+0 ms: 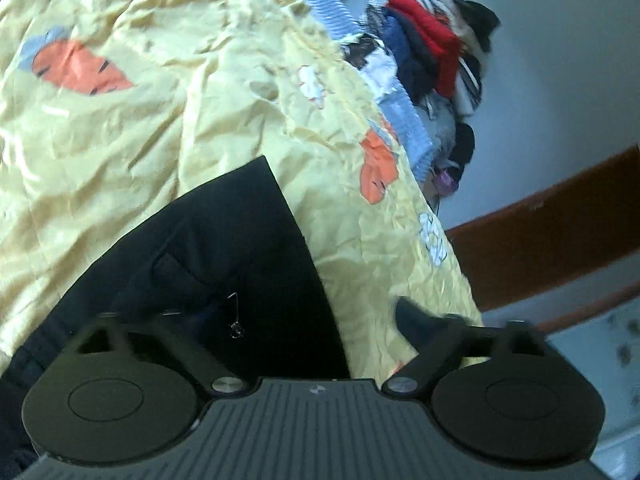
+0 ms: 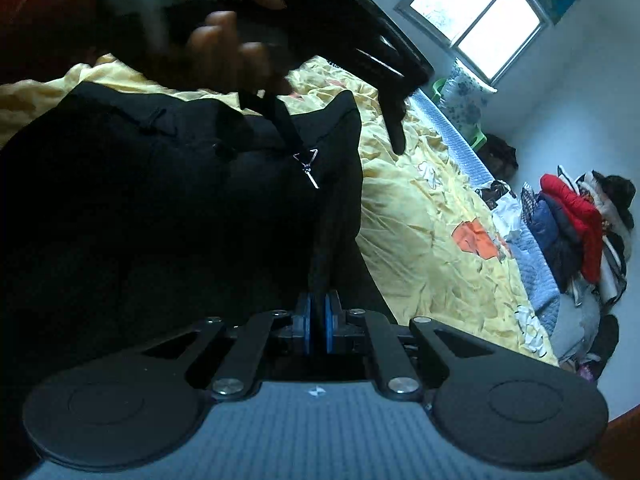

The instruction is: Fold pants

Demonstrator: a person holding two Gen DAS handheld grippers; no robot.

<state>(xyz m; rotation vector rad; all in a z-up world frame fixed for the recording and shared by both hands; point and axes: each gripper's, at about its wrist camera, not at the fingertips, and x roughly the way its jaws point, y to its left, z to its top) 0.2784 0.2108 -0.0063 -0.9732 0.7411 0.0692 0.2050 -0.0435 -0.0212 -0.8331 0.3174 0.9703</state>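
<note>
Black pants (image 2: 168, 208) fill left half of right wrist view, on yellow bedspread (image 2: 432, 264). Right gripper (image 2: 318, 320) pressed together, pinching pants edge. Left gripper (image 2: 384, 76), blurred at upper centre of that view, fingers spread, nothing visibly between them; hand (image 2: 224, 28) on its grip blocks upper left. Clothes pile (image 2: 576, 224) by wall at right. Window (image 2: 476, 16) upper right.

Each gripper has a grey ribbed body with a small white mark at its front middle. Two flat black round discs sit at its sides, and black link bars join them with silver screws. The right gripper (image 2: 317, 316) has blue pads on its black fingers. A hand (image 2: 224, 28) shows blurred above, beside something red.
</note>
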